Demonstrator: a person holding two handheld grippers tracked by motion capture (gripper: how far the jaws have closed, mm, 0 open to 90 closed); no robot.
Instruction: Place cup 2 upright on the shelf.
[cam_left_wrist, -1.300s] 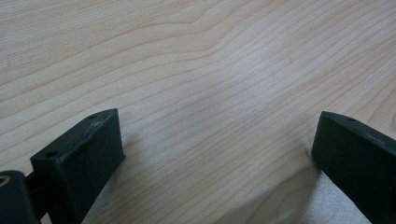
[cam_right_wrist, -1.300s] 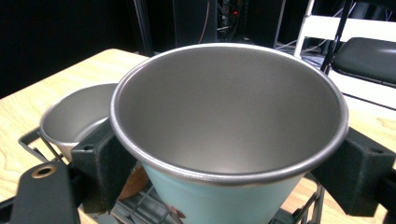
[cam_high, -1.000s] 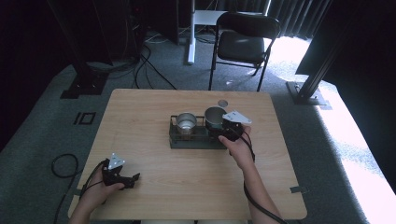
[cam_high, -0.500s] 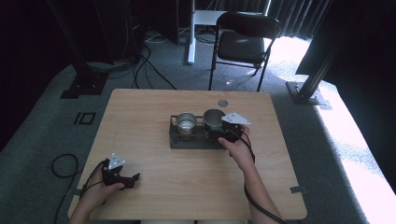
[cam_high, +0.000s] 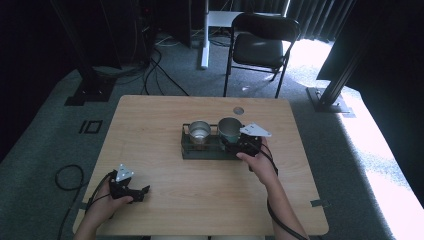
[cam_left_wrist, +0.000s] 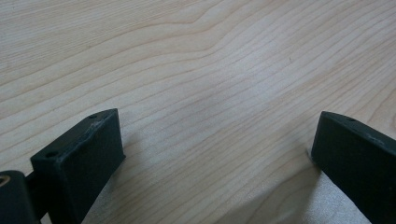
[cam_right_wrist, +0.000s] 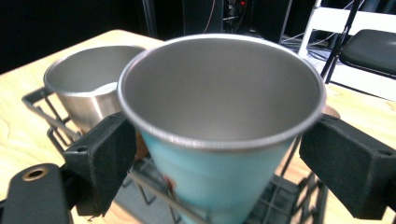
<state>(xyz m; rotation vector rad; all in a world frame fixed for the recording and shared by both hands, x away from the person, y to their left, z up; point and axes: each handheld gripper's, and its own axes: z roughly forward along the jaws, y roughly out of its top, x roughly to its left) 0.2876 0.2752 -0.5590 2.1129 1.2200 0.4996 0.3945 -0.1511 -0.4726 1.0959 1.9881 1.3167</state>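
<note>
From my remote station, the wooden table (cam_high: 165, 120) spreads wide, bare board on every side of the black wire rack (cam_high: 192, 151) that sits just right of its centre. Behind the rack a small round grommet (cam_high: 238, 110) marks the top near the far edge; beyond that edge stands a black folding chair (cam_high: 260, 47) on the carpet. Two metal cups stand in the rack: a plain steel cup (cam_high: 199, 132) in the left compartment and, just beside it on the right, a teal-sided cup (cam_high: 229, 129) with a steel interior. My right gripper (cam_high: 236, 145) is at the rack's right end, its jaws spread on either side of the teal-sided cup (cam_right_wrist: 219, 154); whether the pads touch its wall I cannot tell. My left gripper (cam_high: 141, 191) lies well apart from the rack, near the table's front-left corner, jaws spread wide over bare wood (cam_left_wrist: 205, 93) with nothing between them.
</note>
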